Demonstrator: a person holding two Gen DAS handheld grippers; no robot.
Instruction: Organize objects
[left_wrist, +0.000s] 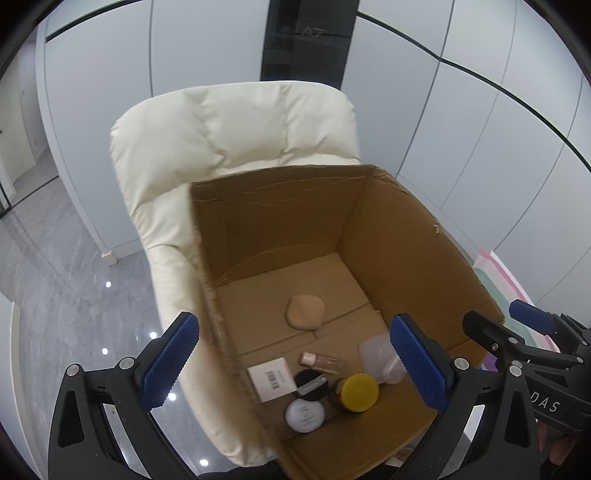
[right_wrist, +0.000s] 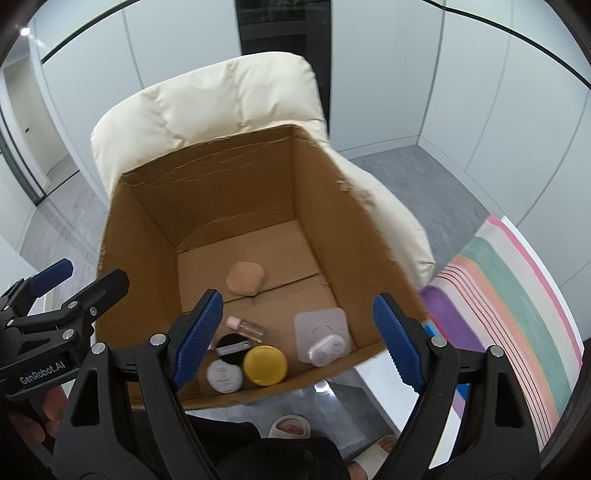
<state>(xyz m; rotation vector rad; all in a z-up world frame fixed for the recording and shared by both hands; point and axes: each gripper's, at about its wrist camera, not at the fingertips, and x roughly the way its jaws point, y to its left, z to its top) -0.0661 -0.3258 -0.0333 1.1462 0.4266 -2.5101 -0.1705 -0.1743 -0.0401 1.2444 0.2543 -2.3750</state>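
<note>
An open cardboard box (left_wrist: 388, 229) (right_wrist: 332, 199) holds a beige puff (left_wrist: 305, 311) (right_wrist: 245, 277), a yellow-lidded jar (left_wrist: 359, 392) (right_wrist: 265, 364), a white round jar (left_wrist: 305, 415) (right_wrist: 224, 376), a black compact (left_wrist: 311, 382) (right_wrist: 231, 348), a small clear bottle (left_wrist: 320, 362) (right_wrist: 246, 327), a white carton (left_wrist: 271, 377) and a translucent plastic case (left_wrist: 380, 356) (right_wrist: 322, 338). My left gripper (left_wrist: 295, 367) is open and empty above the box's left wall. My right gripper (right_wrist: 299, 338) is open and empty above the box's near wall.
The box rests against a cream padded armchair (left_wrist: 229, 129) (right_wrist: 221, 99). A striped multicolour cloth (right_wrist: 509, 295) (left_wrist: 502, 284) lies to the right. Grey tiled floor (left_wrist: 62, 258) and white wall panels surround. A person's sandalled feet (right_wrist: 291, 424) show below.
</note>
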